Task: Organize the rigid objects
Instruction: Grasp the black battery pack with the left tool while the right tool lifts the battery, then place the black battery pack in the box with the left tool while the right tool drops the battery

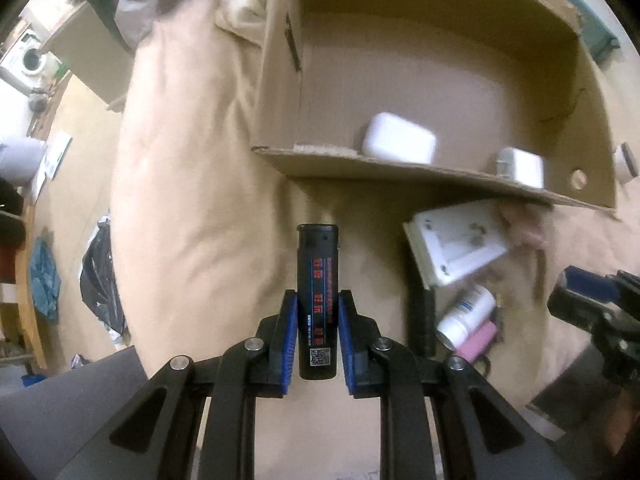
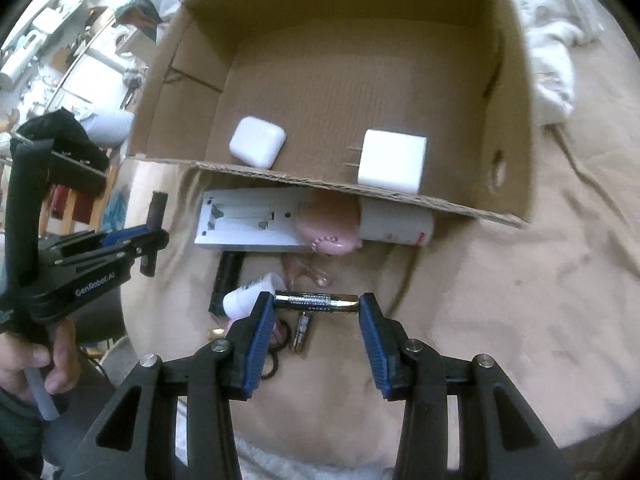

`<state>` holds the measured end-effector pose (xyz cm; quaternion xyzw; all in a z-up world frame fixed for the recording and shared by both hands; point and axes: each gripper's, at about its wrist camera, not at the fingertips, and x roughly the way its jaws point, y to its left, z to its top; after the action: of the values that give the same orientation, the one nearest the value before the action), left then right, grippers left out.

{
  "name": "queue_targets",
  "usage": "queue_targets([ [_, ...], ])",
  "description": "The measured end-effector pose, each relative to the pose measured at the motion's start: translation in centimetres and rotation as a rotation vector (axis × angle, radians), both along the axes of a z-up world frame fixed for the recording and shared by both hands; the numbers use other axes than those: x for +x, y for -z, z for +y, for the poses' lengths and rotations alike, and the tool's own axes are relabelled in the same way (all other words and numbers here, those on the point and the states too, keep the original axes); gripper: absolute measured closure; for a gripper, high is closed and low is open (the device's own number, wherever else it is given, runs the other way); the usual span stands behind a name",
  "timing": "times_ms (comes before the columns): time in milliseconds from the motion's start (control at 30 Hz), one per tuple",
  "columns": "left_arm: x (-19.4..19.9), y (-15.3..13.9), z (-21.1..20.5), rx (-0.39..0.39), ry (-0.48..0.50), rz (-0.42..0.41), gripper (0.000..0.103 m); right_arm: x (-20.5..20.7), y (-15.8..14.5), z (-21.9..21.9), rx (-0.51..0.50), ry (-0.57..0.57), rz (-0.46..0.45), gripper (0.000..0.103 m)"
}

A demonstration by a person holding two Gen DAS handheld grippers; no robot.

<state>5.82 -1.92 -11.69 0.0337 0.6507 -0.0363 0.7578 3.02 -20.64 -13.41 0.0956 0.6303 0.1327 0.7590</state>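
My left gripper (image 1: 317, 304) is shut on a black lighter (image 1: 317, 280) with red print, held upright above the beige bedding, short of the cardboard box (image 1: 400, 172). My right gripper (image 2: 316, 308) is shut on a black-and-gold battery (image 2: 316, 303), gripped end to end across its blue pads. The cardboard box (image 2: 320, 180) holds a white earbud case (image 2: 257, 147) and a white charger cube (image 2: 392, 166). The left gripper (image 2: 154, 236) shows at the left of the right wrist view.
In front of the box lie a white flat device (image 2: 248, 224), a pink rounded object (image 2: 330, 228), a white cylinder (image 2: 396, 224), a black tube (image 2: 226, 280), a white bottle (image 2: 244, 296) and a second battery (image 2: 302, 330). Beige bedding surrounds everything.
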Motion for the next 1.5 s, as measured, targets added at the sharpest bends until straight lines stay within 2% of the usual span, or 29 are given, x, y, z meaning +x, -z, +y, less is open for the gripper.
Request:
queue_targets([
  [100,-0.4,-1.4,0.2,-0.015,0.017,-0.033,0.085,0.0,-1.3,-0.3,0.018,0.012,-0.029,0.058],
  [200,-1.3,-4.0,-0.8,0.027,0.039,-0.123,0.086,-0.3,-3.4,-1.2,0.031,0.026,-0.079,0.058],
  [267,-1.6,-5.5,-1.1,0.013,0.040,-0.157,0.085,-0.5,-4.7,-1.5,0.039,0.040,-0.120,0.058],
  [500,2.0,-10.1,-1.2,0.001,0.045,-0.271,0.086,1.2,-8.7,-1.7,0.048,0.077,-0.270,0.058],
  [633,4.3,-11.9,-1.9,0.001,0.057,-0.316,0.086,3.3,-9.9,-1.1,0.022,0.071,-0.302,0.058],
  [800,7.2,-11.9,-2.6,-0.015,0.060,-0.314,0.086,6.1,-9.9,-1.1,-0.024,0.056,-0.298,0.058],
  [1000,10.0,-8.8,-3.4,-0.018,0.069,-0.306,0.085,8.0,-6.7,-1.6,-0.006,0.095,-0.271,0.058],
  [1067,10.4,-7.4,-3.2,-0.039,0.064,-0.327,0.086,8.5,-5.4,-1.6,-0.003,0.114,-0.240,0.058],
  [1200,10.8,-6.0,-3.4,-0.012,0.052,-0.378,0.086,9.0,-4.5,-1.0,-0.029,0.097,-0.233,0.058],
  [1400,11.2,-5.2,-3.8,0.007,0.060,-0.366,0.086,9.5,-3.5,-0.6,-0.035,0.087,-0.204,0.058],
  [1500,11.3,-4.1,-4.1,-0.006,0.077,-0.311,0.086,9.8,-2.9,-0.2,-0.044,0.083,-0.184,0.058],
])
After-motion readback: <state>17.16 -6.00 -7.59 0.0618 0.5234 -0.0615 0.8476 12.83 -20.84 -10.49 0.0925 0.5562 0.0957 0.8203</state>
